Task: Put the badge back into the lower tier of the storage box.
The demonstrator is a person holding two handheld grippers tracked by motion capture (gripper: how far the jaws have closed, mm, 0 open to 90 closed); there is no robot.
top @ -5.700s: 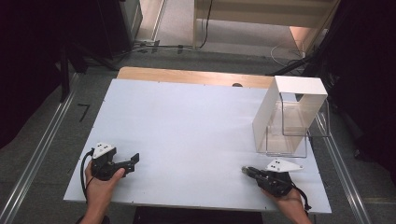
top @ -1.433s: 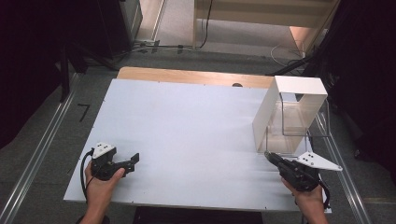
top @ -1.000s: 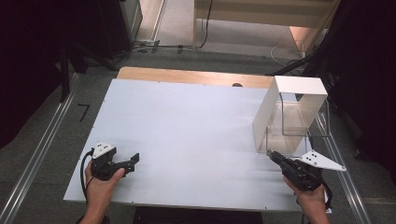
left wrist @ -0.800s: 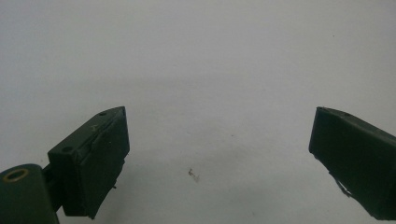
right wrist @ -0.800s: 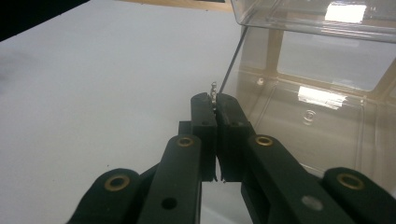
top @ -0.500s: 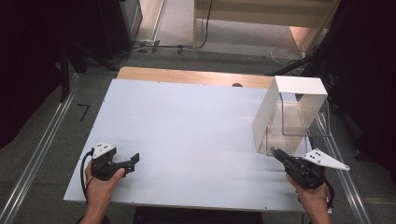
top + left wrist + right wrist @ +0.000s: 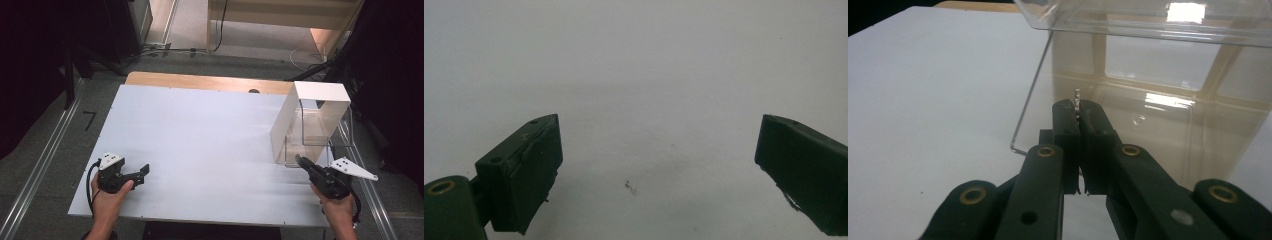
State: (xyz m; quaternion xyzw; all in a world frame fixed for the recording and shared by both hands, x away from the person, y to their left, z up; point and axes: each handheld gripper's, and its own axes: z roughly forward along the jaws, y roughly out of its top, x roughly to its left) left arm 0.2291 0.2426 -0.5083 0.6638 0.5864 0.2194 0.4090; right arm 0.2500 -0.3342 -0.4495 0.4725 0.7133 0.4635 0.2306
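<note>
Right tongs [image 7: 300, 160] sit at the front lower edge of the clear plastic box [image 7: 314, 134], which stands at the right side of the table [image 7: 200, 130] under a white folded cover [image 7: 320, 95]. In the right gripper view the jaws are pressed together, and a tiny metallic bit [image 7: 1077, 102], maybe a pin or small screw, sticks up from between the tips. I'd call that pinched, but it's too small to identify. The clear wall's corner [image 7: 1020, 145] is just beyond the tips, close to touching. I can't tell whether there is contact.

Left tongs [image 7: 142, 172] are parked near the front left of the table, well apart from the box. In the left gripper view the jaws stand wide apart over bare white surface with nothing between them.

My read: I'm bringing the small piece to the box.

How I'd do it:
- Keep squeeze pressure constant. A piece this small will drop on any relaxation.
- Go slowly, watching the right gripper view. The transparent wall is hard to judge, so I'd use its edge line and reflections as reference.
- Keep the jaw tips from nudging the box. It looks light and may slide.
- Leave the left hand parked unless the box needs bracing.
</note>
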